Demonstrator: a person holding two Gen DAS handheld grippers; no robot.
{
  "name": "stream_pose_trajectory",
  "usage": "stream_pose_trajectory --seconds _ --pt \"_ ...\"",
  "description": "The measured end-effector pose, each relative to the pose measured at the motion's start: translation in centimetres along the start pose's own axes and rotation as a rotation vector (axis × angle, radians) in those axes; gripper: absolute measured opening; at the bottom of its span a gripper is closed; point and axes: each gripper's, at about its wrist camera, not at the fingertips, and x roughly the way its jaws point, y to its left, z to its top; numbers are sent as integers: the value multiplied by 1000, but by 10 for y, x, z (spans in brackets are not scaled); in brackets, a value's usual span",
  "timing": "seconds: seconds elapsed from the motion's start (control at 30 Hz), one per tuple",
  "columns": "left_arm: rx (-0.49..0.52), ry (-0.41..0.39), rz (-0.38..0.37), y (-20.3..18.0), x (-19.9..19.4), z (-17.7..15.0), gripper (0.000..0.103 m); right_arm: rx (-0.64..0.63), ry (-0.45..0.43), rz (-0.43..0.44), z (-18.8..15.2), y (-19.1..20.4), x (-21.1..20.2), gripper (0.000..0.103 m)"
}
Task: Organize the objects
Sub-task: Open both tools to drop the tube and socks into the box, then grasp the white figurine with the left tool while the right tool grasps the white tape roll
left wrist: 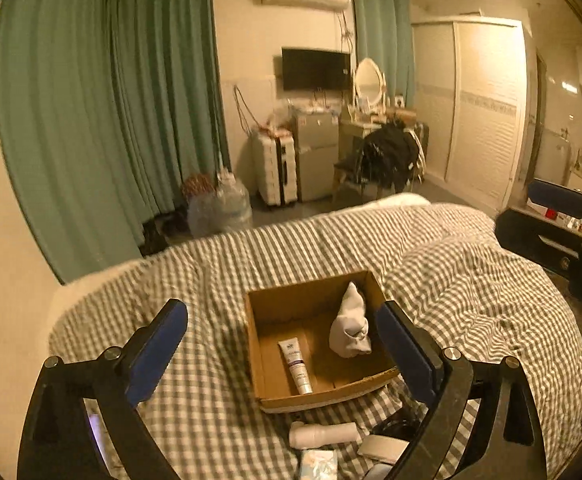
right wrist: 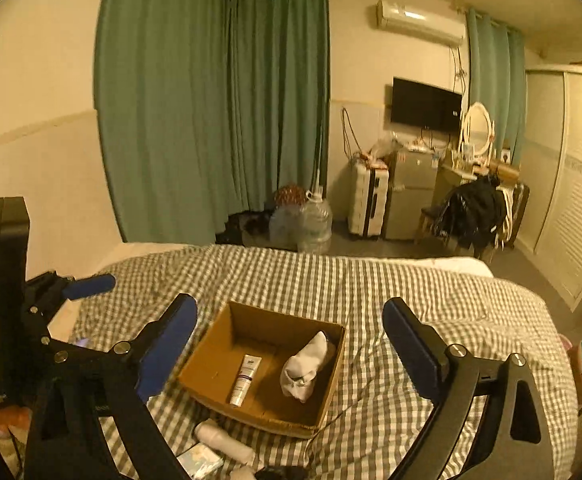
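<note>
Box: the box (left wrist: 275, 396) is sitting open on the checked quilt (left wrist: 211, 264), roughly between both grippers and a little ahead of them.
Inside: a tube (left wrist: 296, 366) is lying flat on the box floor toward the left; a white sock bundle (left wrist: 350, 324) is leaning against the right wall.
Outside: a white bottle (left wrist: 323, 434) is lying on its side just in front of the box's near edge; a small packet (left wrist: 318, 463) and a pale, dark-edged item (left wrist: 383, 448) are lying nearer the camera, too cropped to identify.
Left gripper (left wrist: 283, 344): it is hovering over the quilt with jaws spread wide, holding nothing; its right finger is overlapping the box's right wall in view.
Right gripper (right wrist: 291, 340): it is hanging above the box, jaws equally wide apart, carrying nothing.
Progress: two items are looking sorted and the near ones are waiting, so the bottle is probably the next pick.
Risk, rolling: the round bottle is resting on soft bedding, so a finger nudging it off-centre may be sending it down a fold.
Risk, box: the light cardboard may be sliding or tipping if a finger is catching its rim during a reach or drop.
Risk, quilt: closing too low may be pinching fabric together with the bottle.
Risk, crowding: both grippers are working near one small box and could be knocking each other.
</note>
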Motion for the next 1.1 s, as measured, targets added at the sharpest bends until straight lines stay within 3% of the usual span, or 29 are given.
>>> stream_pose_trajectory --seconds 0.23,0.33,0.5,0.7,0.83,1.0,1.1 --pt "15 -18 7 8 -56 -14 100 -95 -20 -22 -1 31 -69 96" --pt "6 -1 12 13 -65 -28 100 -122 -38 -8 -11 44 -92 96" --pt "-67 58 0 28 -66 -71 100 -186 2 15 -40 61 -104 96" --pt "-106 113 41 32 -54 -129 100 -219 123 59 -99 64 -86 96" --pt "-95 171 83 17 -28 -169 100 -182 246 92 -144 55 -50 96" --pt "-96 263 35 -7 9 -212 100 -123 390 104 -191 42 1 96" --pt "-95 297 53 -19 28 -234 100 -134 452 114 -214 43 26 96"
